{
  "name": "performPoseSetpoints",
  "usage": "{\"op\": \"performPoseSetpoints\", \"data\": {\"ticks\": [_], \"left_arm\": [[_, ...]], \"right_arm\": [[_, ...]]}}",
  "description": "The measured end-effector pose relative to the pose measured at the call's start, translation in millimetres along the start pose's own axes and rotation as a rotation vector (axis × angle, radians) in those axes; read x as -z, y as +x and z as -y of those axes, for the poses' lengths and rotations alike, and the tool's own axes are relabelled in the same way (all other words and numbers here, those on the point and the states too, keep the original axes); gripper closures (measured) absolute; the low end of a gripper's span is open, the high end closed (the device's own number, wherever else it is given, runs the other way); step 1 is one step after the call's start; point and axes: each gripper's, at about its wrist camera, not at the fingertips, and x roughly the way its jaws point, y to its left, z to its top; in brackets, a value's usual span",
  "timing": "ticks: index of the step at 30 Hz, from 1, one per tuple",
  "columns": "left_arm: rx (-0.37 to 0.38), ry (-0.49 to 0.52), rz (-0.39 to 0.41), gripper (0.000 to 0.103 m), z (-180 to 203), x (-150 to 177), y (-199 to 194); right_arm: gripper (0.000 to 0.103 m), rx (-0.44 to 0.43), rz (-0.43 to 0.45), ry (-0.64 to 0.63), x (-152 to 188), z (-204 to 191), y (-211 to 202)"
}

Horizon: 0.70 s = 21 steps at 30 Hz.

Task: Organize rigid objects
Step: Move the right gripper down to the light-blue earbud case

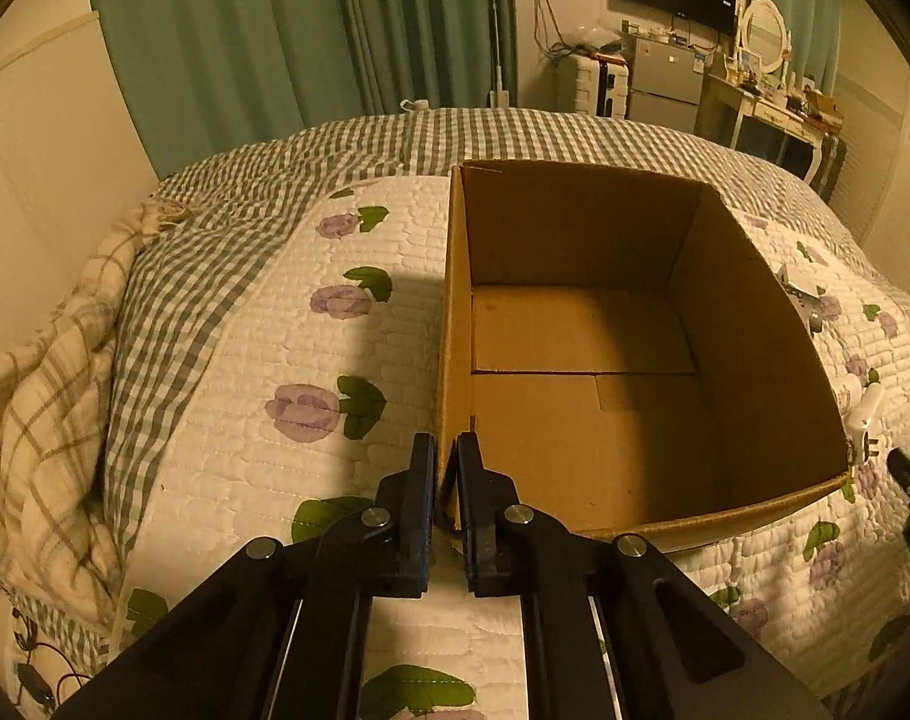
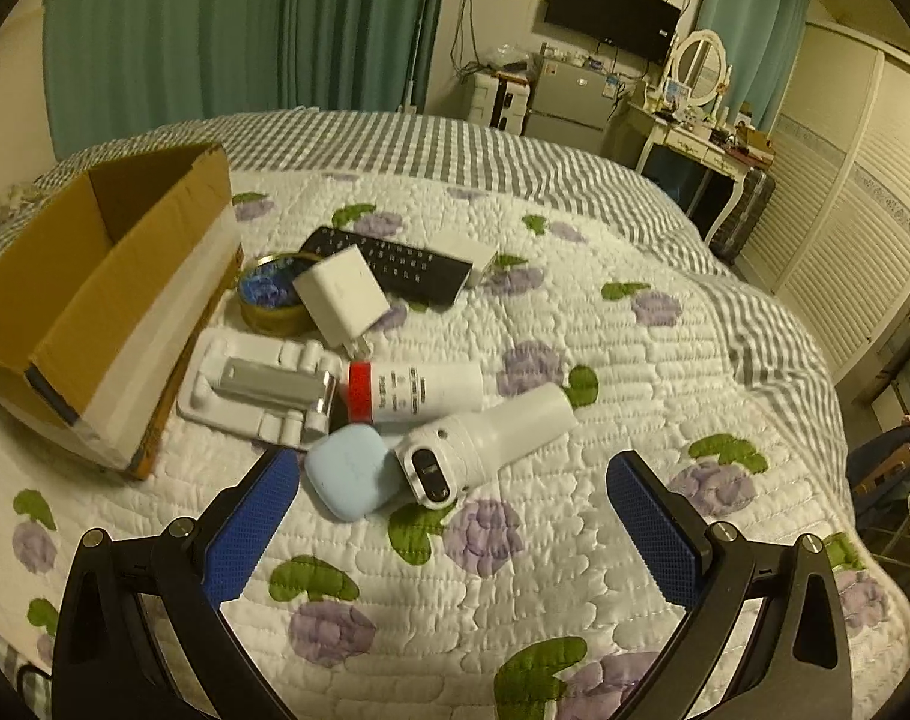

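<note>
Cardboard box (image 1: pixel 575 324) sits empty on the quilt (image 2: pixel 515 540), left gripper (image 1: pixel 446 450) clamped on its near-left wall, probably to steady it, while right gripper (image 2: pixel 452 480) hovers wide open, empty, over the blue case (image 2: pixel 347 471) and white bottle (image 2: pixel 419 393) beside it.

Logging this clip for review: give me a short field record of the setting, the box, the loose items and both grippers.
setting: quilt on a bed
box: cardboard, open top, nothing inside
left gripper: shut on the box's near wall
right gripper: open, holding nothing, just short of the pile
pile, right of box: blue case, white device, tube, charger, tin, keyboard, tray
items in box so far: none
</note>
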Motion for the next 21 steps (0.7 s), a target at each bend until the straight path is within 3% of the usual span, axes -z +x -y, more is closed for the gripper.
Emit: {"op": "performPoseSetpoints", "data": {"ticks": [9, 13, 21], "left_arm": [[-0.003, -0.002, 0.0, 0.096, 2, 1, -1], [-0.001, -0.001, 0.003, 0.096, 2, 2, -2], [0.003, 0.001, 0.012, 0.096, 2, 2, -2]], "right_arm": [[0.001, -0.079, -0.066, -0.025, 7, -14, 23], [0.013, -0.173, -0.11, -0.016, 6, -26, 38], [0.017, -0.171, -0.183, 0.014, 7, -37, 65]]}}
